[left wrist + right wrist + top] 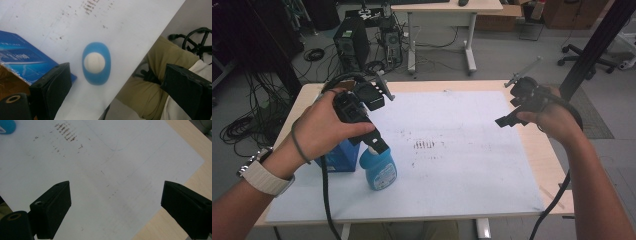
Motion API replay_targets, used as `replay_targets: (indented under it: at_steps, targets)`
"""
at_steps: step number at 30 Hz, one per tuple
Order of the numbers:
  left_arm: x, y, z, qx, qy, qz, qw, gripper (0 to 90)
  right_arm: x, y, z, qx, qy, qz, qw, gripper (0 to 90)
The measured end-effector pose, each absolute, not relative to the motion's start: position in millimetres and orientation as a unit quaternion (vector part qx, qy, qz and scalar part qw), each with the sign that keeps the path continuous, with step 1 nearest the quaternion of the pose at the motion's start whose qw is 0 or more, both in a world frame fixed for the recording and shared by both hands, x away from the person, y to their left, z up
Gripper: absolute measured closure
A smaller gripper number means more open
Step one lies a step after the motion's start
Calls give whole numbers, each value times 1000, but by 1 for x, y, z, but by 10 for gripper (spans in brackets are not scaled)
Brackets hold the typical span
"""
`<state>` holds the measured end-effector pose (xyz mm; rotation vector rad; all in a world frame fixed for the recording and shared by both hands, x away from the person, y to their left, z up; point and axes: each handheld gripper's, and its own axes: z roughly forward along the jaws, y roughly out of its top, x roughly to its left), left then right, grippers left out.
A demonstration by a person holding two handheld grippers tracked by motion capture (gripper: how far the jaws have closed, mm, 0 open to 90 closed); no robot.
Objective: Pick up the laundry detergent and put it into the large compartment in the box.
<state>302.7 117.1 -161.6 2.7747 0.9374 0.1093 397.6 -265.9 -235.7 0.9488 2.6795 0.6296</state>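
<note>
A blue bottle (pixel 379 169) with a white cap stands upright near the front left of the white sheet (pixel 452 165). My left gripper (pixel 379 120) hovers just above it, jaws wide open. In the left gripper view I look straight down on the bottle (pixel 100 75), which lies between the spread jaws of the left gripper (pixel 117 70) without touching them. My right gripper (pixel 512 102) is held above the right side of the sheet, open and holding nothing. In the right gripper view the right gripper (pixel 116 186) frames bare sheet, and a corner of the bottle (pixel 6 125) shows at top left.
A blue box (pixel 339 156) lies right beside the bottle on its left, also seen as the blue box (pixel 22 60). Dark smudges (pixel 426 145) mark the sheet's middle. The wooden table edge (pixel 547 165) runs past the sheet on the right. My lap (pixel 155 75) is below the table's front edge.
</note>
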Motion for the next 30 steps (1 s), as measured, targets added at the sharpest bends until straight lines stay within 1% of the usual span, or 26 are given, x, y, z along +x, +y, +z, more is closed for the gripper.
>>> replay_targets:
  at_steps: [12, 23, 30]
  targets:
    - [310, 127, -173, 937, 332, 28, 102, 88, 397, -265, -238, 325, 914, 213, 113, 94]
    - [316, 131, -187, 938, 331, 19, 98, 84, 398, -264, -238, 324, 915, 214, 113, 93]
    - [319, 135, -197, 936, 337, 8, 106, 77, 398, -265, -240, 325, 915, 213, 113, 94]
